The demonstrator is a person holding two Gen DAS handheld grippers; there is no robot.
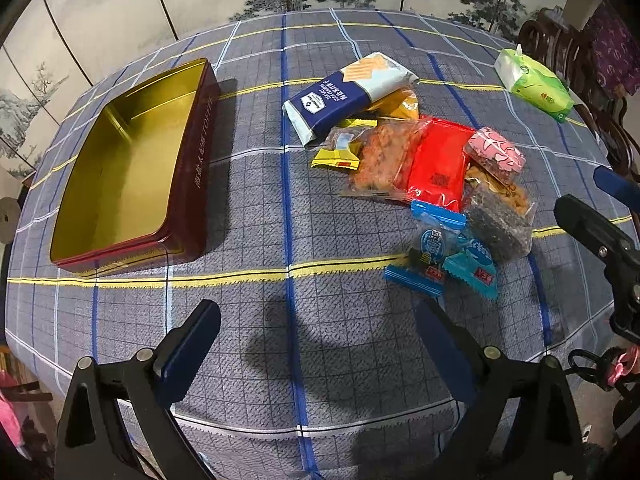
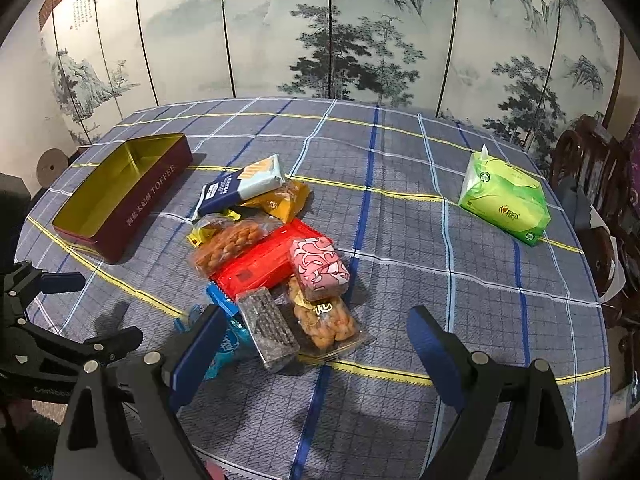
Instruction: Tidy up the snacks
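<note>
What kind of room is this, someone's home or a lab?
Most likely a home dining or sitting room. A painted folding screen with ink landscapes stands behind a round table under a plaid tablecloth, carved dark wooden chairs sit beside it, and a green tissue pack lies on the cloth.

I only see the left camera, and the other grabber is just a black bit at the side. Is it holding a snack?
Observer: No. The right gripper is open, with nothing between its fingers.
Child: The tin's letters look sideways to me. What do they say?
Observer: In the right wrist view, the tin has TOFFEE on its side.
Child: What's under the pink packet?
Observer: The pink packet lies on a clear bag of brown twisted snacks and partly on the red packet.
</note>
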